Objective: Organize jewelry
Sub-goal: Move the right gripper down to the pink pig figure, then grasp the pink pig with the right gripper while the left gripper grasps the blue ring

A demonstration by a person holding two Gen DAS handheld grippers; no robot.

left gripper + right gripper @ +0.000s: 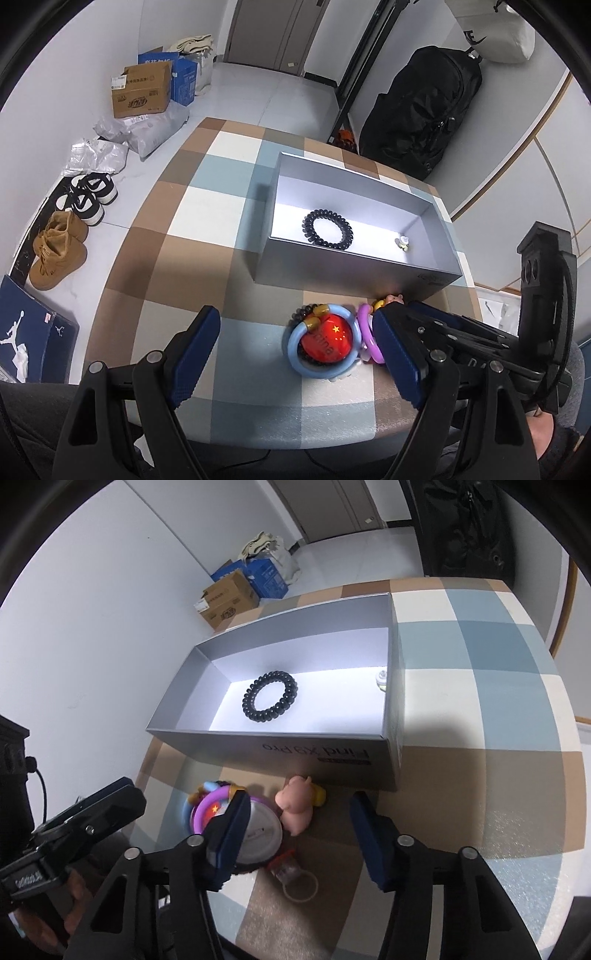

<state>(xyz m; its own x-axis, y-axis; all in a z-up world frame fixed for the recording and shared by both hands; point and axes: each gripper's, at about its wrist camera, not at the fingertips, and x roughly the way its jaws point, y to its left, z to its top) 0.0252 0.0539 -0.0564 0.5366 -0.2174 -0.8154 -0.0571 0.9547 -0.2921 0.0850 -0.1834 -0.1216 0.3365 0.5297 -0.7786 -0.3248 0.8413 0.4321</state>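
A grey open box (354, 269) stands on the checked table and holds a black coil bracelet (328, 228) and a small white piece (403, 243). In front of it lies a pile: a blue bangle (295, 347) around a red badge (328, 341), and a purple ring (365, 328). My left gripper (293, 317) is open above the pile, touching nothing. In the right wrist view my right gripper (300, 799) is open around a pink pig figure (295, 808); its pads stand clear of it. The box (295, 753) and bracelet (269, 696) lie beyond.
A round white badge (258, 834) and a clear keyring (299, 882) lie by the right gripper's left finger. On the floor to the left are shoes (88, 197), brown boots (55, 251) and cartons (142, 92). A black backpack (424, 110) leans at the back right.
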